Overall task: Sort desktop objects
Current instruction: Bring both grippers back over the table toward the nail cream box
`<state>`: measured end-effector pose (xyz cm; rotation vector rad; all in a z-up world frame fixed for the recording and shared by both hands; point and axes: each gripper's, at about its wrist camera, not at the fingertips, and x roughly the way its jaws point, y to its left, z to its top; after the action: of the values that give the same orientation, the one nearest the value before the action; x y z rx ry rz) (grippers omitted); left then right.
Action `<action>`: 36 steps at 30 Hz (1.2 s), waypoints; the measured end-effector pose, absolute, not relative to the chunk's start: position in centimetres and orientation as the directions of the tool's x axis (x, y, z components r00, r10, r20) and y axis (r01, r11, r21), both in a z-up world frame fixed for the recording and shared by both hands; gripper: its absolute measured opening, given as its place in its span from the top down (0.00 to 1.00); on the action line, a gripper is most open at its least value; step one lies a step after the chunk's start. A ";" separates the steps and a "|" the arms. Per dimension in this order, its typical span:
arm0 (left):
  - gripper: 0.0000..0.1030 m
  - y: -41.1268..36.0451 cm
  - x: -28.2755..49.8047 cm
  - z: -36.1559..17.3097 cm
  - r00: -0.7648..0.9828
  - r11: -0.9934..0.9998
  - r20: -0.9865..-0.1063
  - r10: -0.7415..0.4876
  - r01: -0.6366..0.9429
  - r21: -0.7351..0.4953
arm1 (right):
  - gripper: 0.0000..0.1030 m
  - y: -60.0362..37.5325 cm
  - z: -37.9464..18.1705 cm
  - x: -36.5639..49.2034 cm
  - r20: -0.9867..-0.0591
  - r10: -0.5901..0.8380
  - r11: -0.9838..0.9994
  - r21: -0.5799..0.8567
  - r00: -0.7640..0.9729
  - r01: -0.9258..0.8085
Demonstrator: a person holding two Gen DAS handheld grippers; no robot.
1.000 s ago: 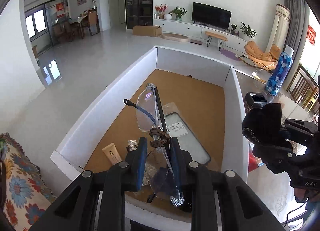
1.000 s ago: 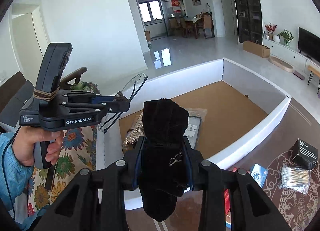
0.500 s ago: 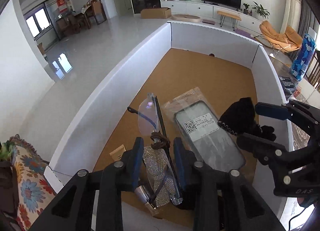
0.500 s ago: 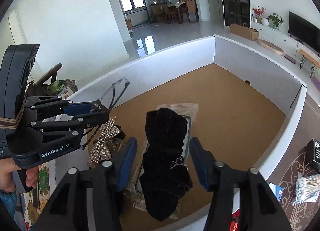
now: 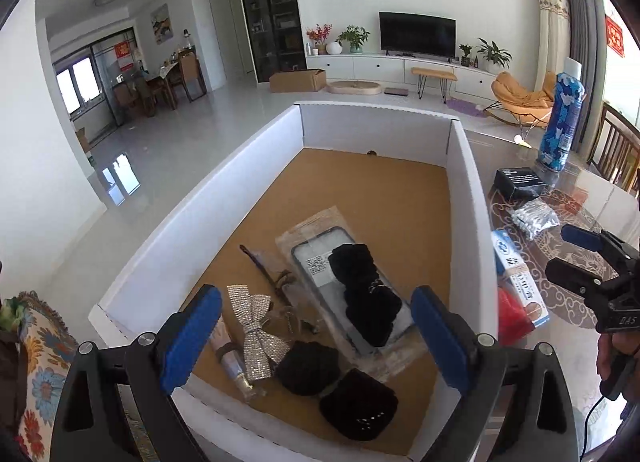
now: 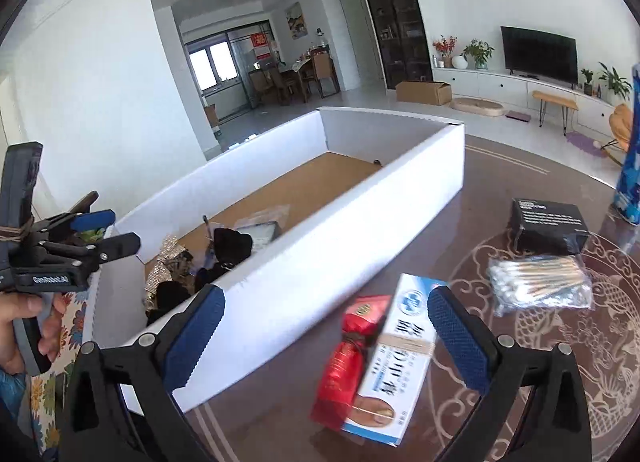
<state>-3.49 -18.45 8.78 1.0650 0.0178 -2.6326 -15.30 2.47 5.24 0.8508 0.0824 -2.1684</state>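
The white box [image 5: 256, 165] with a brown floor stands on a dark patterned table [image 6: 460, 197], and it serves here as the landmark. The left gripper [image 5: 316, 336] hangs over the near end of the box; its jaws have just been opening and now stand wide, with nothing pressed between the blue pads [image 5: 192, 338]. Inside the box, at the near end, lie a glittery bow [image 5: 256, 326], a small tube [image 5: 234, 362] beside it, glasses [image 5: 272, 278] just past the bow, and two dark round things [image 5: 356, 402] nearest the near wall. A bagged phone case [image 5: 320, 246] lies nearer the middle of the floor, and a black scrunchie [image 5: 366, 294] rests on top of it. The right gripper [image 6: 326, 336] is outside the box, over the table beside the long right wall; its jaws too have just been opening and are spread wide, gripping nothing. Below them on the table lie a blue-and-white carton [image 6: 396, 358] and a red packet [image 6: 348, 354], side by side and touching. Farther from the box on that side sit a bag of cotton swabs [image 6: 540, 282] and a black carton [image 6: 548, 225]. A hand [image 6: 24, 322] holds the left gripper's handle at the box's near left corner.
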 end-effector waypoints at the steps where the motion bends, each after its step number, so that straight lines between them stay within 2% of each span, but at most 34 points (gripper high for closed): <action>1: 0.06 -16.8 -3.2 9.2 -0.701 -0.965 -0.670 -0.244 0.247 0.093 | 0.01 4.9 4.4 -15.4 -0.613 -0.617 -0.722 0.192 -0.494 0.664; 5: 0.06 -9.1 -3.3 9.8 -0.743 -0.996 -0.663 -0.093 0.064 0.068 | 0.01 14.6 0.6 -16.1 -0.719 -0.414 -0.861 0.111 -0.558 0.496; 8: 0.06 -3.3 -4.7 8.1 -0.697 -0.996 -0.717 0.019 -0.078 0.049 | 0.01 20.8 -1.6 -16.2 -0.780 -0.295 -0.920 0.075 -0.552 0.385; 10: 0.06 0.0 -5.8 6.1 -0.646 -0.989 -0.760 0.069 -0.143 0.032 | 0.00 23.5 -1.9 -15.9 -0.790 -0.277 -0.937 0.097 -0.546 0.334; 15: 0.06 4.0 -7.9 -0.3 -0.502 -0.989 -0.857 0.120 -0.137 -0.058 | 0.00 24.0 -2.2 -15.6 -0.808 -0.214 -0.946 0.031 -0.549 0.323; 18: 0.06 4.3 -8.5 -2.8 -0.466 -0.991 -0.875 0.133 -0.085 -0.105 | 0.00 22.8 -2.3 -15.7 -0.815 -0.176 -0.947 -0.014 -0.552 0.322; 21: 0.06 4.6 -8.3 -4.1 -0.478 -0.996 -0.874 0.085 -0.057 -0.066 | 0.00 22.8 -2.1 -15.4 -0.816 -0.177 -0.947 -0.013 -0.551 0.322; 25: 0.05 4.9 -8.1 -4.4 -0.487 -0.999 -0.873 0.034 -0.047 -0.012 | 0.00 22.8 -2.0 -15.2 -0.816 -0.176 -0.946 -0.013 -0.551 0.322; 26: 0.01 5.1 -8.0 -4.5 -0.490 -0.999 -0.872 0.014 -0.043 0.008 | 0.00 22.8 -2.0 -15.2 -0.816 -0.176 -0.946 -0.013 -0.551 0.322; 36: 0.00 4.7 -8.0 -4.6 -0.518 -1.000 -0.855 0.008 -0.013 -0.001 | 0.00 22.8 -2.0 -15.2 -0.816 -0.176 -0.946 -0.013 -0.551 0.323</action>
<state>-8.00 4.71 -4.57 1.5477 -0.0088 -2.7478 -15.21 22.81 -2.02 1.3038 0.2334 -2.5303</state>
